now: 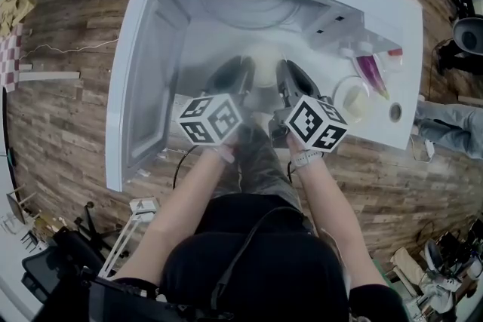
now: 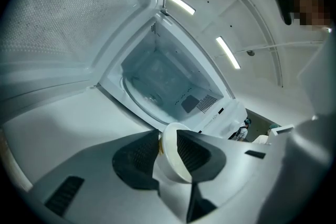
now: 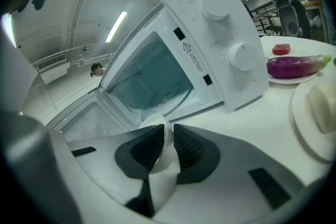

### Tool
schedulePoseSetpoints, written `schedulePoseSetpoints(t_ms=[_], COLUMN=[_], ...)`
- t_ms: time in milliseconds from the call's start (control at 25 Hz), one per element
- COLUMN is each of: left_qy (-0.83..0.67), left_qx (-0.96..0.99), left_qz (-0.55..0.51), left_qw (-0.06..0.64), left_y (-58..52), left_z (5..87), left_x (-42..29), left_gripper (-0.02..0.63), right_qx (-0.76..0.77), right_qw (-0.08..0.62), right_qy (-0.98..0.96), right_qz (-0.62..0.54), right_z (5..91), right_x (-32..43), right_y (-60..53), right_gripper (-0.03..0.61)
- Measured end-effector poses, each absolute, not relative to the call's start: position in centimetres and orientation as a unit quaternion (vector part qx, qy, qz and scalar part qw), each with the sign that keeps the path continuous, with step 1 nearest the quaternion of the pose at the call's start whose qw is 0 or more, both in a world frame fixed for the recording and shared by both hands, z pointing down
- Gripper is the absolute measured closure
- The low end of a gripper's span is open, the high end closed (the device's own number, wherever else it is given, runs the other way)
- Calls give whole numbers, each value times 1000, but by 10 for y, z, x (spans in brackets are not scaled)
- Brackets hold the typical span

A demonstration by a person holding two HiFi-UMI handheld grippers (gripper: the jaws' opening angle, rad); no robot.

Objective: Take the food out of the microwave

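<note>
A white bowl (image 1: 261, 62) with something pale inside hangs in front of the open white microwave (image 1: 249, 0), held from both sides. My left gripper (image 1: 235, 76) is shut on the bowl's left rim, and my right gripper (image 1: 290, 79) is shut on its right rim. In the left gripper view the rim of the bowl (image 2: 171, 157) sits pinched between the dark pads of the left gripper (image 2: 168, 137), with the empty microwave cavity (image 2: 167, 84) beyond. The right gripper view shows the bowl (image 3: 158, 152) clamped in the right gripper (image 3: 169, 131) before the cavity (image 3: 152, 78).
The microwave door (image 1: 142, 79) stands open to the left. On the white table (image 1: 377, 133) at the right lie a plate with a purple eggplant (image 3: 295, 66), a small red piece (image 3: 281, 49) and another plate (image 3: 315, 118) with white food. The control panel has two knobs (image 3: 243, 55).
</note>
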State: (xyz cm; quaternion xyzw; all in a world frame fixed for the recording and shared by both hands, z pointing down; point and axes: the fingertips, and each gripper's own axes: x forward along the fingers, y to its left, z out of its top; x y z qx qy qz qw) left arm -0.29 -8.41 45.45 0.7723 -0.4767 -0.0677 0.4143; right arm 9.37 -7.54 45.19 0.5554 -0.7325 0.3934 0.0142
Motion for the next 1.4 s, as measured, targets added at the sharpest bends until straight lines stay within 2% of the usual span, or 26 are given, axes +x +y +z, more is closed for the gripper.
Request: schedulePoseSetpoints(t_ms=[1400], left_qy=[-473], left_qx=[759], left_qz=[-33], left_qw=[446], left_y=[-58], left_z=[486], left_x=[-6], left_gripper=[500], right_qx=[562], right_qw=[28], right_qy=[-712], right_qz=[421], right_z=[480], right_x=[90], right_y=[-50], right_gripper=[506])
